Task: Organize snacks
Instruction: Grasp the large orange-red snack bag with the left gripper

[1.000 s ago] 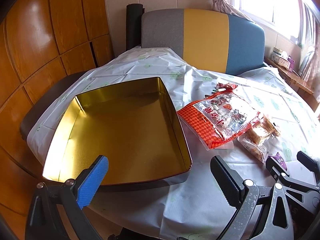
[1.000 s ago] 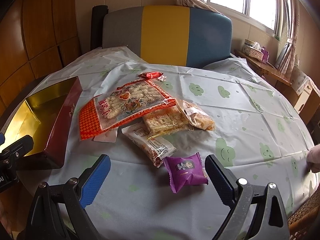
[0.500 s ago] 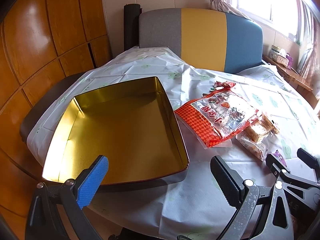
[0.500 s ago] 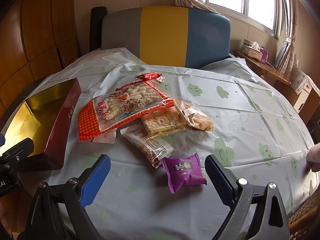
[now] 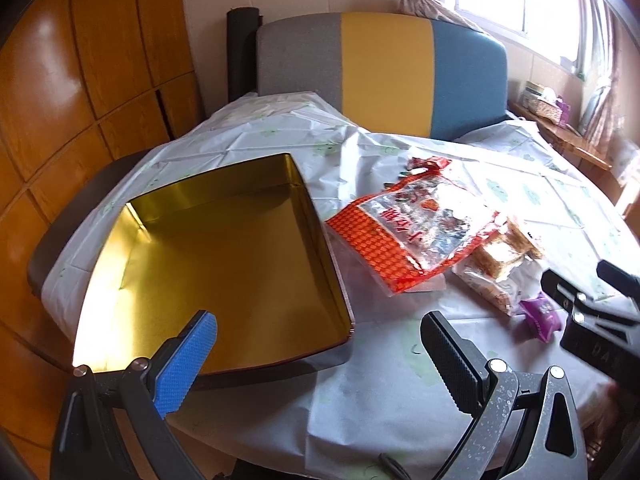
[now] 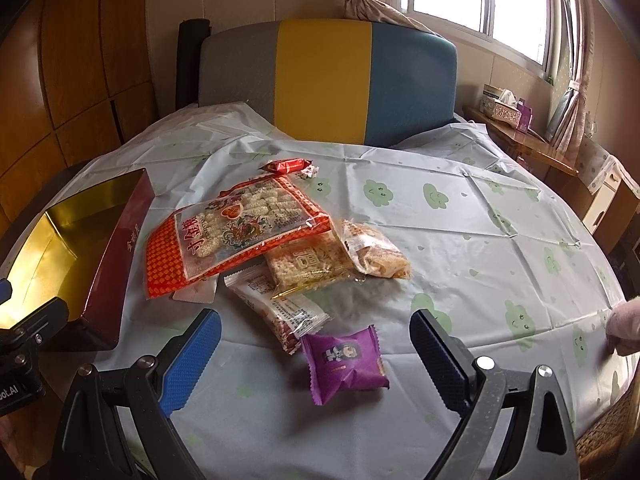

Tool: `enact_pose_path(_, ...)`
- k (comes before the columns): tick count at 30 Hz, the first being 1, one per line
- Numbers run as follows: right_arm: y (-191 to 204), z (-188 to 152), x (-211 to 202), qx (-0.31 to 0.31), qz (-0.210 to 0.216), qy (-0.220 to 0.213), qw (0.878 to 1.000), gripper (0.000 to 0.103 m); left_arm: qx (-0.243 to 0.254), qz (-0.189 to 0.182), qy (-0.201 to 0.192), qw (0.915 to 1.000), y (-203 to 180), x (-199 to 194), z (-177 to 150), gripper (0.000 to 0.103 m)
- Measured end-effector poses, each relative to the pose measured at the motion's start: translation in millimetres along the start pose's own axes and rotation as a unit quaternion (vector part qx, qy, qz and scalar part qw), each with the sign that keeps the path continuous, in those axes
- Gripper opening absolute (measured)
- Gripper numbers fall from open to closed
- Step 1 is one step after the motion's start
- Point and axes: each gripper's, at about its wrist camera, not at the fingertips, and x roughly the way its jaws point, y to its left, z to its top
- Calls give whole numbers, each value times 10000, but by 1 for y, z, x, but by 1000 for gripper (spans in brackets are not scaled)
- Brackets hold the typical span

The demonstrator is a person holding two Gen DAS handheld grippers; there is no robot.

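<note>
Between the wide, empty right tongs (image 6: 314,354), the light, crinkly purple packet (image 6: 346,364) is best pinched mid-body; left tongs (image 5: 318,350) are likewise spread.

Tin box (image 5: 224,264): metal, interior polished gold and mirror-glossy; outer wall (image 6: 116,256) dark red lacquer, satin sheen. Table cover (image 6: 460,240): thin plastic sheet, creased, soft gloss. Large snack bag (image 6: 236,228): clear glossy plastic film, crinkled. Purple packet (image 6: 344,364): matt-looking foil wrap with crimped ends. Wall panels (image 5: 80,64): varnished wood, highly reflective. Chair back (image 6: 324,80): woven cloth, matt. Left gripper (image 5: 316,356) finger pads (image 5: 184,364): textured, knurled rubber-like surface; frame speckled matt plastic.
</note>
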Motion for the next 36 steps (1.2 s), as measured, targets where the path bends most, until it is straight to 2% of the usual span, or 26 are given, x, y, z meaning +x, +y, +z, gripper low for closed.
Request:
enact_pose_path(4,-18,16,1,-72,-21,-42,10000,97,-116,-612,213,9978,-1,5,4,103)
enact_pose_path(10,-59,46,7,-126,-82,-40,9999,97,275,-515,404,9975,-14,20,25,101)
enact_pose_path(11,-66,52,9,-134,-97,-40,9999,97,334,-648,491,9961,-16,25,31,99)
enact_pose_path(13,-82,61,16,-145,-110,-2,9998,97,541,-754,553,9941,-20,32,41,82)
enact_pose_path(18,-118,75,42,-20,135,209,9997,97,1394,-1074,666,9821,-46,55,63,79)
enact_pose_path(23,-146,76,67,668,479,632,9946,97,2013,-978,759,9717,-80,76,72,80)
enact_pose_path(27,-152,77,69,861,582,692,9922,97,2406,-1011,781,9622,-113,86,71,81)
enact_pose_path(31,-156,77,68,1043,690,705,9896,97,2972,-623,581,9510,-145,100,67,81)
enact_pose_path(33,-157,77,67,1103,733,696,9887,97,3151,-621,574,9453,-154,105,65,81)
enact_pose_path(36,-158,78,68,1116,782,709,9881,97,3511,-303,296,9354,-169,111,61,80)
